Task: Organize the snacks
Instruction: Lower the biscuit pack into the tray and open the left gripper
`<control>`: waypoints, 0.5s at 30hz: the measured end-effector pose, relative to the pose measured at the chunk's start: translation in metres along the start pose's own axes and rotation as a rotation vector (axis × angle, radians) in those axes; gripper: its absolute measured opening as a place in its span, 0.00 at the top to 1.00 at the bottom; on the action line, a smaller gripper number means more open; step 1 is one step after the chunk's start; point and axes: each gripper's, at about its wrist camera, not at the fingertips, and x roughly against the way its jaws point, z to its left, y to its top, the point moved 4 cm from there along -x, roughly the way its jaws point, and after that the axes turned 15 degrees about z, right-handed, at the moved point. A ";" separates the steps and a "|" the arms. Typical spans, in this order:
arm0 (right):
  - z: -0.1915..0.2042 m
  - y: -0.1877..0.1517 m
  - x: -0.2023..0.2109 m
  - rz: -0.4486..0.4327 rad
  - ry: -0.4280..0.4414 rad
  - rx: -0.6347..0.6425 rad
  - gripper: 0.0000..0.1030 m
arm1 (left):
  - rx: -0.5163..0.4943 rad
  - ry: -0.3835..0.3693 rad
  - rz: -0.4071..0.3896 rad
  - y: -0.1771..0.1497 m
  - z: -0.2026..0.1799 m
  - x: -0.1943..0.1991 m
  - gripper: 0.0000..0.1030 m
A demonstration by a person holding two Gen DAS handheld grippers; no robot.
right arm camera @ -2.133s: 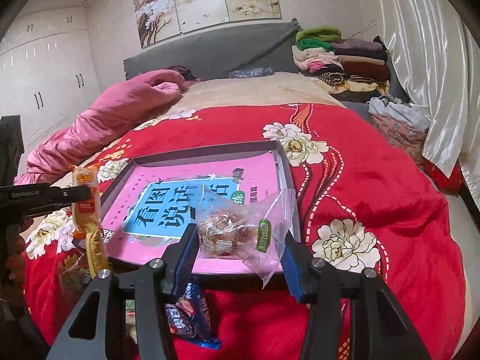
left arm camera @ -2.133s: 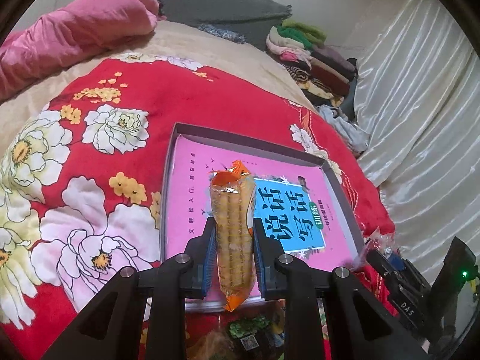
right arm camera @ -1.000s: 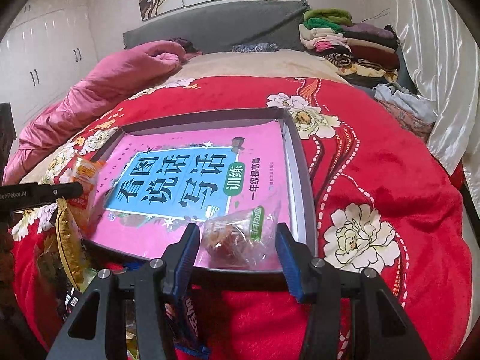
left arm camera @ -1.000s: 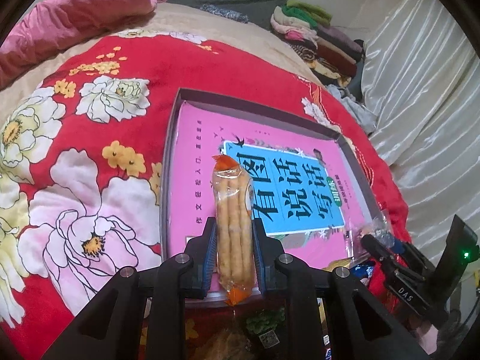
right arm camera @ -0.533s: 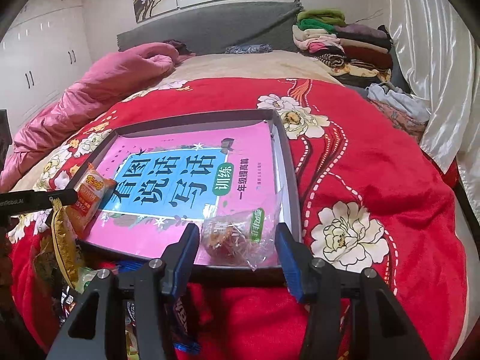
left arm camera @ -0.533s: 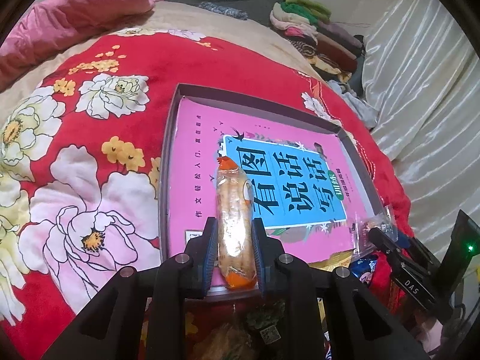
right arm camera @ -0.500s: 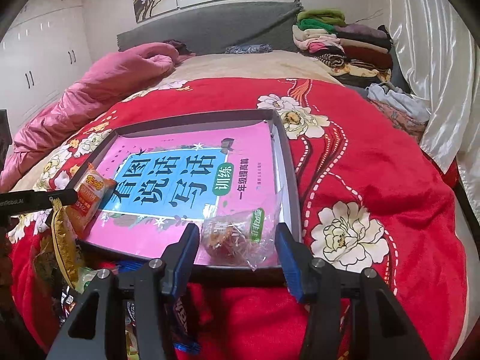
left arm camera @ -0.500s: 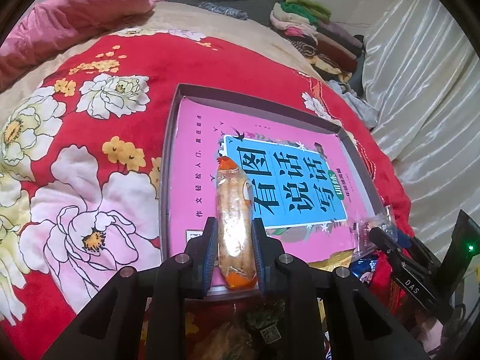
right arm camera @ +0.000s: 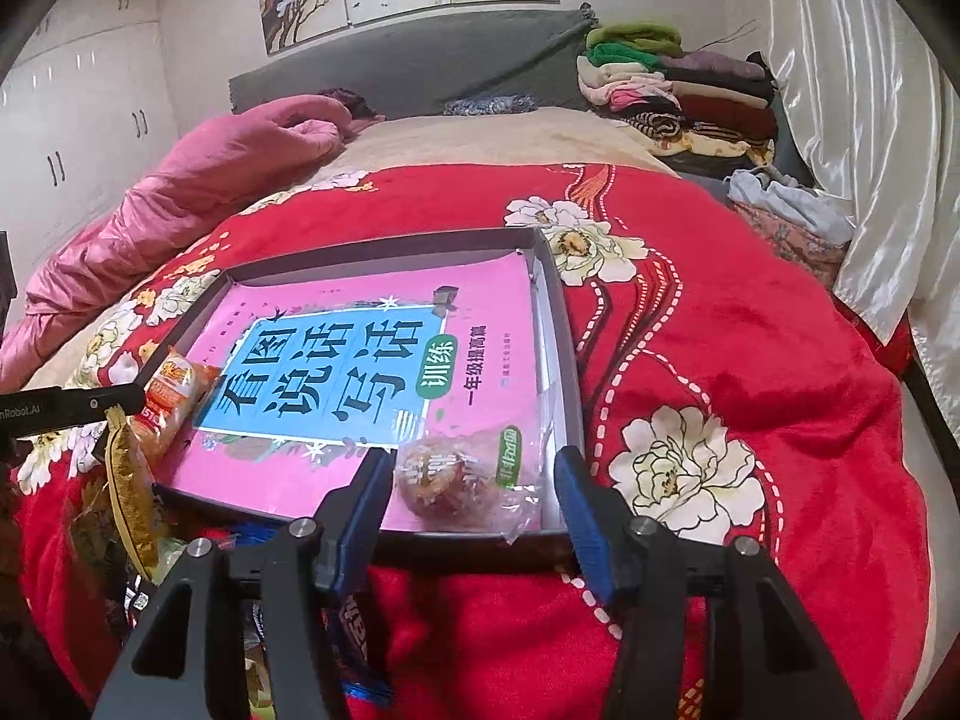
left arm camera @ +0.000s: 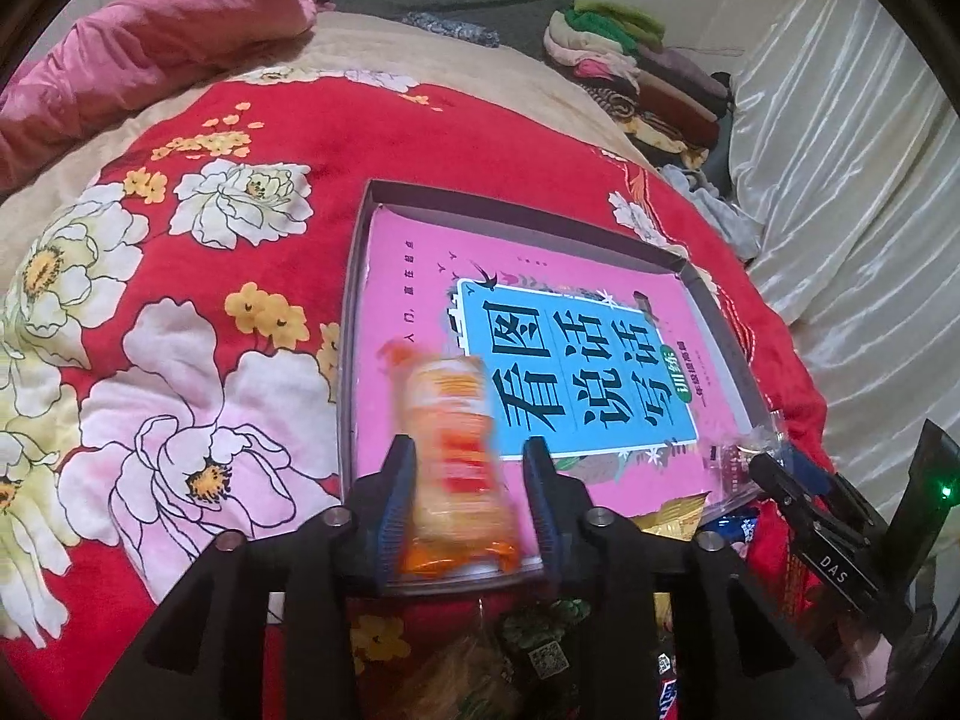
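Observation:
A shallow grey tray [left arm camera: 354,330] lined with a pink and blue book lies on the red flowered blanket. My left gripper [left arm camera: 470,498] hangs over the tray's near left corner. Its jaws are opening, and the orange biscuit packet [left arm camera: 450,450] between them is blurred and slipping free onto the book. The same packet [right arm camera: 174,390] shows at the left of the right wrist view. My right gripper [right arm camera: 471,510] is at the tray's [right arm camera: 564,330] near right corner, its jaws opening around a clear bag with a brown pastry [right arm camera: 462,474] that rests on the book, pads clear of it.
Several loose snack packets [left arm camera: 468,672] are heaped on the blanket just in front of the tray, also seen as a pile [right arm camera: 132,480] at lower left. A pink quilt [right arm camera: 228,180] lies far left. Folded clothes [right arm camera: 678,90] and a white curtain [right arm camera: 870,150] are to the right.
The left jaws have parted and the orange packet, gripped upright before, now tips loose in the tray corner. The right jaws have widened a little around the pastry bag.

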 end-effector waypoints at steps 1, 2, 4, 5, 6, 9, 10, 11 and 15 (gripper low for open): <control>0.000 0.000 0.000 0.000 0.002 0.001 0.43 | -0.001 0.004 -0.001 0.000 0.000 0.001 0.61; 0.000 0.000 0.000 -0.001 0.004 -0.001 0.42 | -0.003 0.011 -0.001 0.000 0.000 0.001 0.60; 0.000 -0.001 0.002 -0.008 0.008 -0.004 0.40 | -0.003 0.013 -0.002 -0.001 0.000 0.002 0.57; 0.000 0.000 0.003 -0.011 0.008 -0.003 0.40 | 0.000 0.010 -0.004 -0.001 0.000 0.003 0.54; 0.000 0.000 0.003 -0.016 0.008 -0.003 0.39 | 0.001 0.009 -0.006 -0.001 0.000 0.004 0.52; 0.000 0.001 0.004 -0.021 0.012 -0.006 0.37 | -0.001 0.011 -0.017 -0.001 0.000 0.009 0.49; 0.000 0.001 0.005 -0.021 0.014 -0.006 0.37 | -0.002 0.013 -0.020 -0.001 0.000 0.011 0.47; 0.000 0.001 0.005 -0.021 0.013 -0.007 0.37 | -0.004 0.016 -0.026 -0.001 0.000 0.013 0.45; -0.001 0.002 0.009 -0.030 0.022 -0.009 0.36 | -0.007 0.017 -0.039 -0.003 0.000 0.019 0.40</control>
